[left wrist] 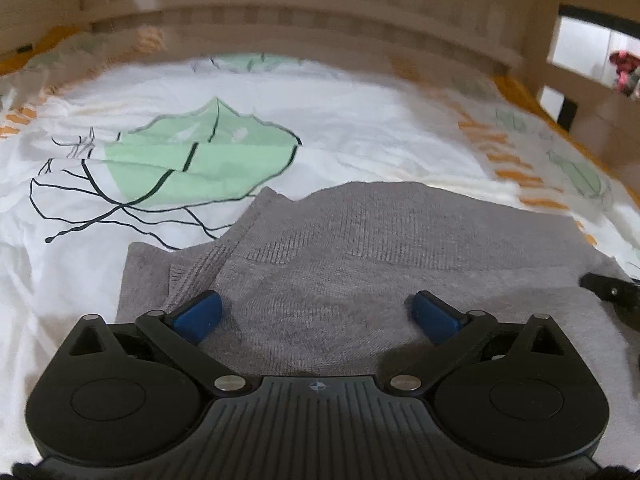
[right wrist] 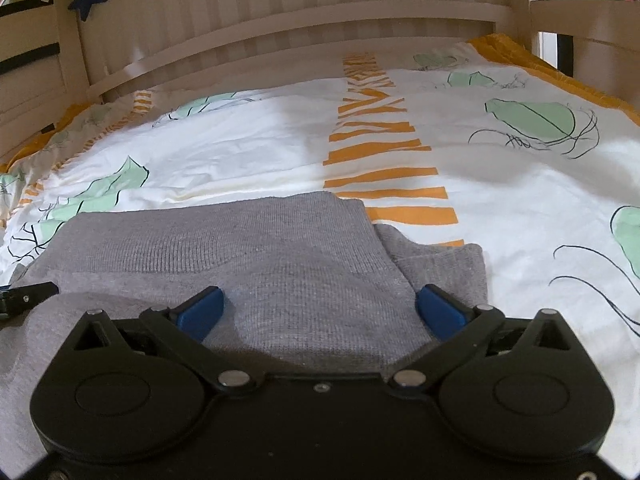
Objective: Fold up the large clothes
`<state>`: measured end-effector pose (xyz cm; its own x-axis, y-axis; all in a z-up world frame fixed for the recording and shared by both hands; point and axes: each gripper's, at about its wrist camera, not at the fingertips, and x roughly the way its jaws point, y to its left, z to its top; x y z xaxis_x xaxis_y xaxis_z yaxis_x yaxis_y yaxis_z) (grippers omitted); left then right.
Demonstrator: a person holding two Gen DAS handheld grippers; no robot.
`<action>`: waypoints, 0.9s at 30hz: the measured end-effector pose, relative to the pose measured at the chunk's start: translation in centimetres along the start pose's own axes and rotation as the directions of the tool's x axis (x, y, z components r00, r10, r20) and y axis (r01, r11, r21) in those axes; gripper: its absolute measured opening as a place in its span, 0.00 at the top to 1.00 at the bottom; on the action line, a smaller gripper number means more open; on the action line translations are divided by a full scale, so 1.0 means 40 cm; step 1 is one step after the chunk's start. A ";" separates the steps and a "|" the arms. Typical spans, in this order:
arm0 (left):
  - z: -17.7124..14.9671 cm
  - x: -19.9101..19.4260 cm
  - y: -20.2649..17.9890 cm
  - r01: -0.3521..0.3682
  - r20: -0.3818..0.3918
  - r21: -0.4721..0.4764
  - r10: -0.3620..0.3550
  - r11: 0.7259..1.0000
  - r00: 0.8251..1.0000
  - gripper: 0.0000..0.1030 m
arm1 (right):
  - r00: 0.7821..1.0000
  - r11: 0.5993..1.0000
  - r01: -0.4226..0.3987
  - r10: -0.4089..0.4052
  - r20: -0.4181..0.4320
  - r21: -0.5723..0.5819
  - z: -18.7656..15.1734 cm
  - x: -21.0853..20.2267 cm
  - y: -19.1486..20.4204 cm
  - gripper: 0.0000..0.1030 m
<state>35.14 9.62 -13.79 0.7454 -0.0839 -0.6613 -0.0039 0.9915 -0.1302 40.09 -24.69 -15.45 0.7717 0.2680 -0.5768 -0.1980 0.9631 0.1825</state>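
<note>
Grey knitted garment [left wrist: 360, 248] lies partly folded on the bed, a doubled layer on top, looser edges sticking out at its left [left wrist: 160, 268] and right [right wrist: 440, 264] ends. Under it, white bed cover with green leaf print and orange stripes [right wrist: 384, 152]; pale wooden slatted headboard [right wrist: 280, 12] behind.

Left tool [left wrist: 318, 312] sits low over the garment's left part, blue pads [left wrist: 200, 316] spread wide, nothing pinched between them. Right tool [right wrist: 320, 312] same over the right part, pads [right wrist: 440, 312] fully apart, cloth lies below but is not gripped. Both released. Black tip of the right tool shows at the right edge of the left view [left wrist: 612, 292].

Step in hand looks like a fold just laid down, next grasp not yet taken. Doing it well: pick matching corners on the near edge, one per tool, bite only the layers meant to move, lift evenly so the knit does not stretch or skew. Stray edges at both ends should be tucked in line first, else the fold ends up lopsided. Knit is soft and will sag between the tools.
</note>
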 end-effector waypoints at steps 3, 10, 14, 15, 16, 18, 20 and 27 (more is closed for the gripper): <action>0.008 -0.064 0.023 0.048 -0.050 -0.057 -0.051 0.997 0.997 0.00 | 0.998 0.998 -0.038 0.040 -0.049 0.048 0.026 -0.035 -0.018 0.01; -0.115 -0.225 0.108 0.086 -0.096 -0.123 -0.098 0.989 0.991 0.00 | 0.990 0.953 -0.136 0.143 -0.009 0.272 -0.035 -0.255 -0.110 0.01; -0.189 -0.266 0.148 0.095 -0.141 -0.194 -0.123 0.976 0.982 0.00 | 0.986 0.885 -0.130 0.164 -0.038 0.447 -0.120 -0.336 -0.170 0.00; -0.204 -0.276 0.152 0.098 -0.139 -0.203 -0.127 0.974 0.982 0.00 | 0.984 0.861 -0.128 0.172 -0.045 0.493 -0.142 -0.348 -0.183 0.00; -0.213 -0.286 0.154 0.102 -0.128 -0.200 -0.129 0.974 0.983 0.00 | 0.981 0.835 -0.134 0.187 -0.047 0.534 -0.164 -0.356 -0.192 0.00; -0.220 -0.293 0.148 0.107 -0.115 -0.188 -0.130 0.976 0.985 0.00 | 0.973 0.784 -0.164 0.230 -0.035 0.598 -0.203 -0.363 -0.204 0.00; -0.210 -0.275 0.139 0.114 -0.115 -0.194 -0.138 0.974 0.984 0.00 | 0.966 0.769 -0.188 0.257 -0.026 0.611 -0.217 -0.353 -0.203 0.00; -0.155 -0.169 0.117 0.134 -0.084 -0.243 -0.158 0.961 0.984 0.00 | 0.952 0.742 -0.270 0.303 0.053 0.614 -0.182 -0.241 -0.196 0.00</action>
<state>25.95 14.20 -14.51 0.6779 -0.2475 -0.6922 -0.0661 0.9173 -0.3927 29.80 -34.64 -17.12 0.7065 0.5453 -0.4511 0.0153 0.6255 0.7801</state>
